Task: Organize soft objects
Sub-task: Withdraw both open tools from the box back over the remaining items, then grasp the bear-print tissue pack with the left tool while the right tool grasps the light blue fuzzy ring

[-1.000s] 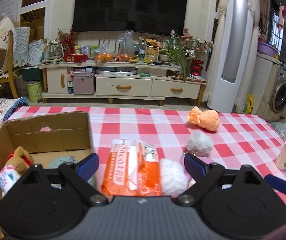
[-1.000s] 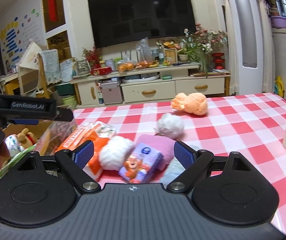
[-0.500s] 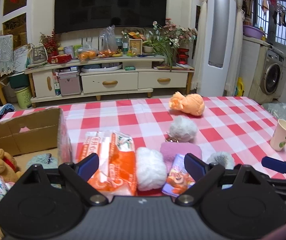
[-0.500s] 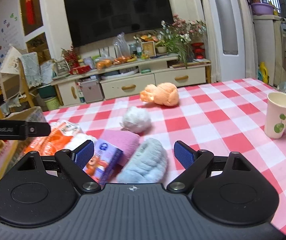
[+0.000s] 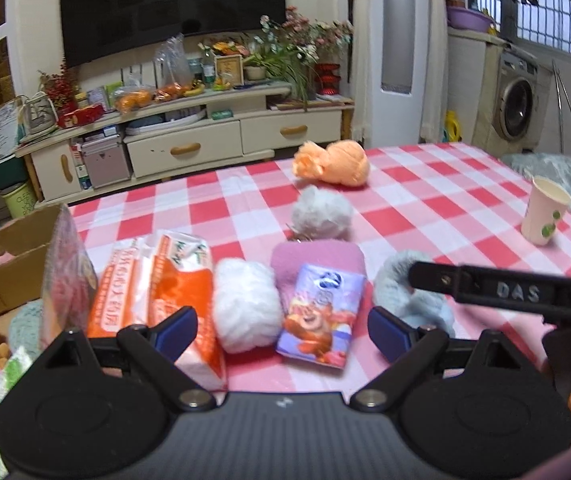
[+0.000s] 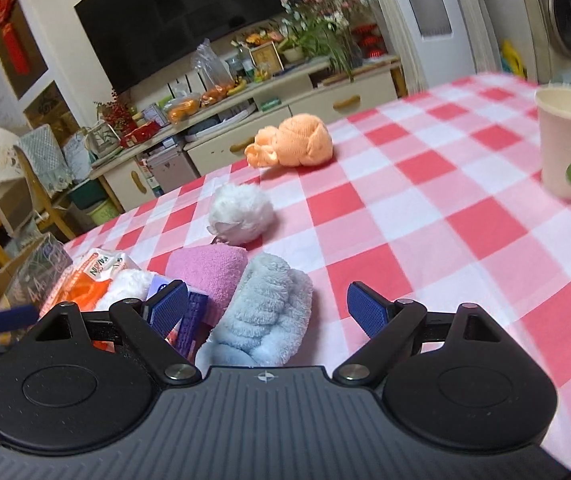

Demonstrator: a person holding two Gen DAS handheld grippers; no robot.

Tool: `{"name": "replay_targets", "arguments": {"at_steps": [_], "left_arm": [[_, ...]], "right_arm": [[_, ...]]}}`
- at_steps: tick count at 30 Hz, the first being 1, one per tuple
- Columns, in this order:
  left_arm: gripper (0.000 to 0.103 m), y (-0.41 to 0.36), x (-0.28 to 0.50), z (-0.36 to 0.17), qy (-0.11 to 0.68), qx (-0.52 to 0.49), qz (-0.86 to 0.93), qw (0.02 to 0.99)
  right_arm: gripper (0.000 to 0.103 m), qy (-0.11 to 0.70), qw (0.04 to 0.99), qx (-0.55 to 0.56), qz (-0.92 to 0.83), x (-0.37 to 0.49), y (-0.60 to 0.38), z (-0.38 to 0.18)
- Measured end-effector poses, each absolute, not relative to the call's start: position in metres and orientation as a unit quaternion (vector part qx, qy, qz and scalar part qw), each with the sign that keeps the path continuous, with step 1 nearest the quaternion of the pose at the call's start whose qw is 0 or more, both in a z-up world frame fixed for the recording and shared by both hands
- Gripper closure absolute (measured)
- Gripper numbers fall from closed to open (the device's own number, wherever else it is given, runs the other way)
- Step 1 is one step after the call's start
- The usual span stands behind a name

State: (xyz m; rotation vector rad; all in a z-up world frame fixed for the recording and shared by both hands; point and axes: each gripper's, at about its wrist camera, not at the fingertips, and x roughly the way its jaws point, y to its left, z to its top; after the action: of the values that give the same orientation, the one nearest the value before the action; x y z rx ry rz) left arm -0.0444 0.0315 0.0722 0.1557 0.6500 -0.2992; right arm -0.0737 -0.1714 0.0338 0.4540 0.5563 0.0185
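Count of items on the table point(image 5: 425, 200), placed relative to the left claw point(image 5: 281, 332):

- Tissue packs: two. One orange pack point(image 5: 157, 280) at the left finger, one purple cartoon pack point(image 5: 317, 316) between the fingers.
- White fluffy balls: two. One point(image 5: 245, 304) between the fingers, one point(image 5: 319, 212) beyond.
- Pink towels: one point(image 5: 317, 256).
- Blue fluffy items: one point(image 5: 405, 292), right.
- Orange plush items: one point(image 5: 333, 164), farthest.
- Paper cups: one point(image 5: 545, 212).
- Cardboard boxes: one point(image 5: 1, 264), left.

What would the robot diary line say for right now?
left gripper: open, over white fluffy ball | right gripper: open, over blue fuzzy roll | box: beside the row | nothing held
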Motion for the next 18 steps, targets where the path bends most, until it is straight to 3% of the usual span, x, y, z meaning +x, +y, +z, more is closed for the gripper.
{"name": "replay_targets", "arguments": {"at_steps": [5, 8, 10, 13, 15, 18], "left_arm": [[0.011, 0.021, -0.042, 0.063, 0.33, 0.087, -0.152, 0.927], [0.011, 0.016, -0.039, 0.057, 0.338, 0.092, -0.15, 0.925], [0.012, 0.013, -0.036, 0.054, 0.343, 0.093, -0.148, 0.923], [0.017, 0.01, -0.03, 0.049, 0.355, 0.09, -0.147, 0.919], [0.017, 0.009, -0.025, 0.045, 0.363, 0.084, -0.143, 0.917], [0.021, 0.006, -0.018, 0.039, 0.374, 0.073, -0.139, 0.914]], "right_arm": [[0.001, 0.294, 0.93, 0.221, 0.017, -0.058, -0.17, 0.026], [0.011, 0.303, 0.929, 0.211, 0.017, -0.051, -0.17, 0.023], [0.028, 0.307, 0.929, 0.207, 0.015, -0.047, -0.172, 0.022], [0.044, 0.315, 0.927, 0.204, 0.017, -0.044, -0.177, 0.021], [0.053, 0.314, 0.928, 0.198, 0.016, -0.043, -0.18, 0.021], [0.055, 0.31, 0.933, 0.184, 0.004, -0.044, -0.183, 0.024]]}}
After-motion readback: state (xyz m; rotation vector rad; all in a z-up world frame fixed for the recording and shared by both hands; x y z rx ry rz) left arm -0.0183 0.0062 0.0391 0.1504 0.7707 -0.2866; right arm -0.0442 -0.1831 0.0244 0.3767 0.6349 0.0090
